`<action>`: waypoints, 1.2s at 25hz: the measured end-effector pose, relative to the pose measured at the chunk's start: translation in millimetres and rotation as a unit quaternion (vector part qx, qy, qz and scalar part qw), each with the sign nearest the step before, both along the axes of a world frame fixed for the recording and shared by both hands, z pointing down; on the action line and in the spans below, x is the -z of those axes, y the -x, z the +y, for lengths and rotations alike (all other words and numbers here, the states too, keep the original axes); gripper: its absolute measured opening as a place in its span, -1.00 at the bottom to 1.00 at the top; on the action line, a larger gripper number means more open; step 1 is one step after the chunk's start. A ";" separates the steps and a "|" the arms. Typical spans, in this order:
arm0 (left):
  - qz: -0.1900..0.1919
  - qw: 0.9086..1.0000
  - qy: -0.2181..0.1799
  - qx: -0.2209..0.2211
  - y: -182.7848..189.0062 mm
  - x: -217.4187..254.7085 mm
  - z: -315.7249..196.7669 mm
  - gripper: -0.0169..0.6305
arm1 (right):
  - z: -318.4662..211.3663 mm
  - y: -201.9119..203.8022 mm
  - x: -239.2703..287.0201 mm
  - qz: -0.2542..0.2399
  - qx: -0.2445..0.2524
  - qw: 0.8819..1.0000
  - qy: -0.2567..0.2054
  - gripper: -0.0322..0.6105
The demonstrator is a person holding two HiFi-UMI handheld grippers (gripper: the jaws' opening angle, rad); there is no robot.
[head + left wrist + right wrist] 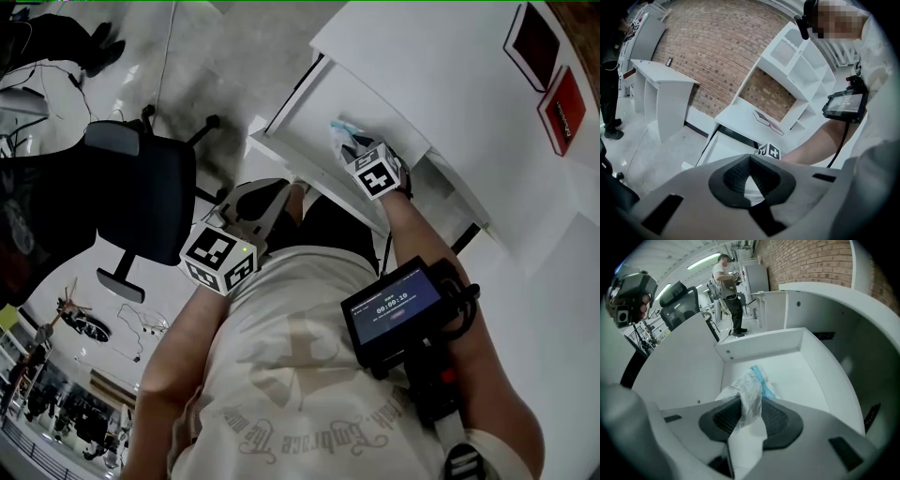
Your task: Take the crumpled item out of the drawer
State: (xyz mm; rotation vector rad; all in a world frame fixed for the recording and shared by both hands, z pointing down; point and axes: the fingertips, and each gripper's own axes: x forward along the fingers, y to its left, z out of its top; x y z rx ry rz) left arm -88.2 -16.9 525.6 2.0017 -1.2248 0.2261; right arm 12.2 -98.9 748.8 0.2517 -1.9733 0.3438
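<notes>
1. On the forearm that reaches into the drawer (314, 103), a strapped-on screen (394, 305) shows a row of digits too small to read with certainty. The script across the T-shirt (300, 394) and the print on the red book (563, 108) cannot be read either.
2. The drawer stands open from a white desk (450, 75). Beside the drawer, a dark office chair (141, 202) stands on a pale glossy floor (225, 56). A brick wall (708, 51) rises beyond the desk.
3. The crumpled item (751, 390) is thin, wrinkled, clear-white film with a blue edge. It sits inside the drawer, with one end running up between the pads.
4. The right gripper (752, 405) reaches into the drawer, its jaws partly closed and pinching that film.
5. The left gripper (750, 158) hangs outside the drawer's front, near the person's torso. Its jaws meet at the tips and hold nothing.
</notes>
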 end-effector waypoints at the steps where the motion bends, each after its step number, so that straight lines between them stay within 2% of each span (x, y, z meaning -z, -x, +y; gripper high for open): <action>1: 0.000 1.000 -0.001 -0.002 -0.1 -1.1 -1.1 -0.88 | 0.0 0.6 0.5 -0.003 -0.005 1.000 0.000 -0.44; 11: -0.003 1.000 -0.012 -0.014 -1.6 -16.9 -10.4 -0.88 | -5.9 12.9 2.1 -0.049 -0.063 0.997 0.003 -0.44; 15: -0.001 1.000 -0.015 -0.008 3.7 -20.9 -15.8 -0.88 | -11.9 18.3 12.8 -0.057 -0.072 0.996 0.001 -0.44; 21: -0.003 1.000 -0.025 0.009 -1.5 0.4 -0.9 -0.88 | 5.8 4.6 52.5 -0.077 -0.075 0.994 -0.017 -0.44; 30: -0.007 0.998 -0.059 -0.013 -21.1 32.0 0.9 -0.88 | 13.1 -11.0 98.8 -0.101 -0.082 0.991 -0.038 -0.45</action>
